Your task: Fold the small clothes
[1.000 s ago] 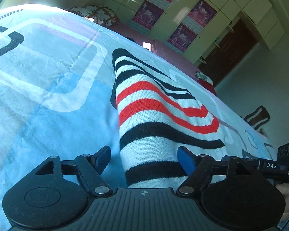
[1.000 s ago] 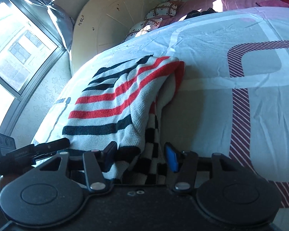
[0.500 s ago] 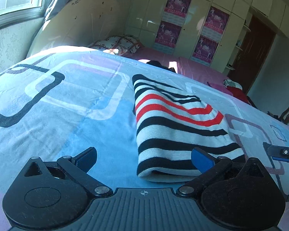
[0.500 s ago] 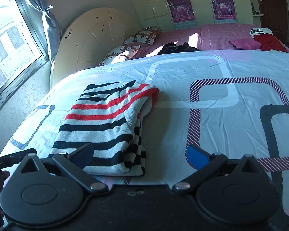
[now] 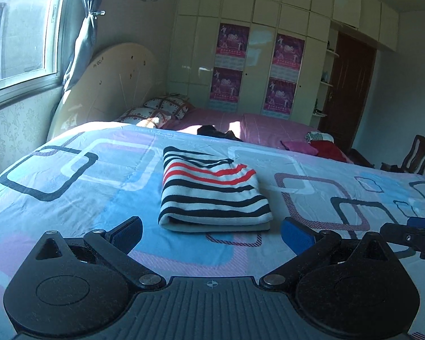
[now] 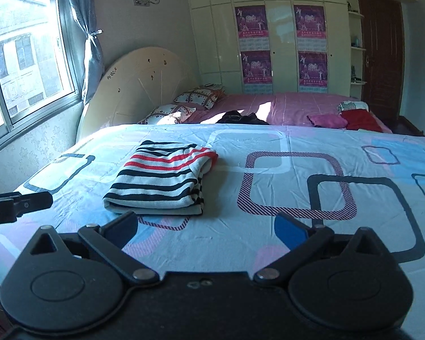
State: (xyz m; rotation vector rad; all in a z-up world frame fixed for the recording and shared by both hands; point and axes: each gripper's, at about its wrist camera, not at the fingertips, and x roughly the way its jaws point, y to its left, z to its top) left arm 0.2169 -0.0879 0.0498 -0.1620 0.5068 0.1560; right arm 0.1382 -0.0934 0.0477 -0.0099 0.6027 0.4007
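Observation:
A small knitted garment (image 5: 212, 192) with black, white and red stripes lies folded into a neat rectangle on the patterned bedsheet (image 5: 70, 198). In the right wrist view the same folded garment (image 6: 161, 181) sits left of centre. My left gripper (image 5: 211, 231) hangs open above the sheet, a little short of the garment's near edge, with nothing between its blue pads. My right gripper (image 6: 205, 228) is also open and holds nothing, short of the garment and to its right. Each gripper's tip shows at the edge of the other's view.
A second bed with a pink cover (image 6: 297, 104) lies behind, carrying a dark garment (image 6: 240, 117), pink and red folded clothes (image 6: 345, 119) and patterned pillows (image 6: 195, 97). A rounded headboard (image 6: 138, 85) and a window (image 6: 22, 56) stand at the left. A wardrobe and a dark door (image 6: 382, 42) line the back wall.
Both grippers opened wide, let go of the striped garment and drew back and up from it. The garment now lies folded on the sheet, farther off in both views.

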